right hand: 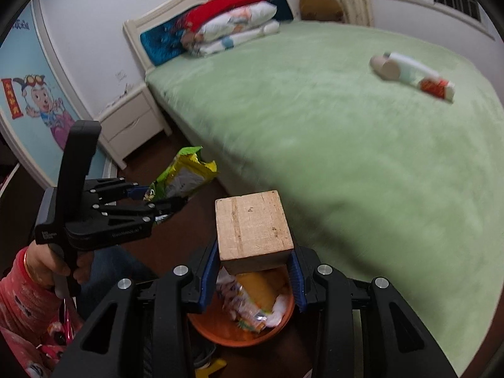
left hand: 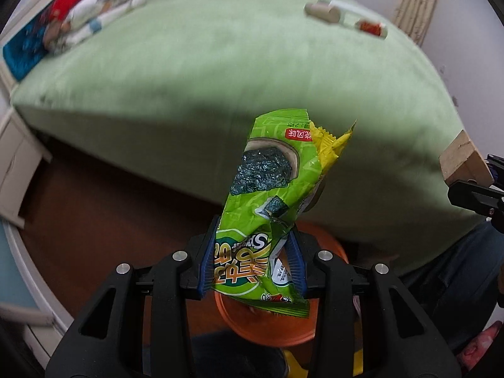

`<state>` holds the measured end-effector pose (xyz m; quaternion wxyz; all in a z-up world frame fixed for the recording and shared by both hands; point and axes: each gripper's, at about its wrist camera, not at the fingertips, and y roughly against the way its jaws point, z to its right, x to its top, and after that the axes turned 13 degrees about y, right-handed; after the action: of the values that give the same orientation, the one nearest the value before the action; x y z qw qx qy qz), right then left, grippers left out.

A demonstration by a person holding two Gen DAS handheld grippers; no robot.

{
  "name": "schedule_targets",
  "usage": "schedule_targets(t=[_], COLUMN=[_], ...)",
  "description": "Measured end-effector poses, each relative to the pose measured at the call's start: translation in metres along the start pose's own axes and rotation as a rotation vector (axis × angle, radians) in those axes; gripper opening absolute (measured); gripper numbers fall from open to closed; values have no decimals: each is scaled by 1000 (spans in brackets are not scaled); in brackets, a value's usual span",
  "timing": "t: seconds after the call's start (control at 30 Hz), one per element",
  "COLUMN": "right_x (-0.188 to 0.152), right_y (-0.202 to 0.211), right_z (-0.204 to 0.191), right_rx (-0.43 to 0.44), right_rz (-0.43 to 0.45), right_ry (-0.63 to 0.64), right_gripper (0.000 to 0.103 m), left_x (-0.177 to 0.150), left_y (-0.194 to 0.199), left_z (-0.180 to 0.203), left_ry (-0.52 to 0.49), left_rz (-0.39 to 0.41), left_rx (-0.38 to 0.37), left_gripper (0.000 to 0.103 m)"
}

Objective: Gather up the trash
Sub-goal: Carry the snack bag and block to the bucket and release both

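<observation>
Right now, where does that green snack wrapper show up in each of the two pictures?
Left wrist view: green snack wrapper, centre, clamped in the left gripper.
Right wrist view: the wrapper sits left of centre, beside the wooden block.
Shared landmark: orange bin below.

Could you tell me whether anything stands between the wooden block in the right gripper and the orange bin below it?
Nothing visible does. The wooden block sits clamped in the right gripper, directly above the open orange bin, which already holds wrappers. The left gripper, with its green snack bag, is off to the side.
</observation>
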<state>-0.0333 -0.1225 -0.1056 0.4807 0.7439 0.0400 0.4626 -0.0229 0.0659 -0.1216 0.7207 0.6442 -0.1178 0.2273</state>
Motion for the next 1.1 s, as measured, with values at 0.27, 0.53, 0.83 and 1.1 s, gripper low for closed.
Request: schedule_targets(t=[0.27,0.53,0.83,1.1], right_x=[-37,-65,-73,-75], right_y=[-61,-127,-148,-147], right_z=[-21,-24,-11,-9], right_rx=[51,52,7,4], right_rz=[-171,-334,-360,-359], right_ry=[18,41,28,1], right_gripper=[38,38,61,66], left_x=[-47,-81,-84,-90], left_y=[-56,-118,-131,-133], left_z=[-9,-19,-19,-20], left_ry=[124,239,236,240], left_rz=[-177,-373,-388,-393], left_rx=[4,21,73,75], left_gripper=[38,40,64,71])
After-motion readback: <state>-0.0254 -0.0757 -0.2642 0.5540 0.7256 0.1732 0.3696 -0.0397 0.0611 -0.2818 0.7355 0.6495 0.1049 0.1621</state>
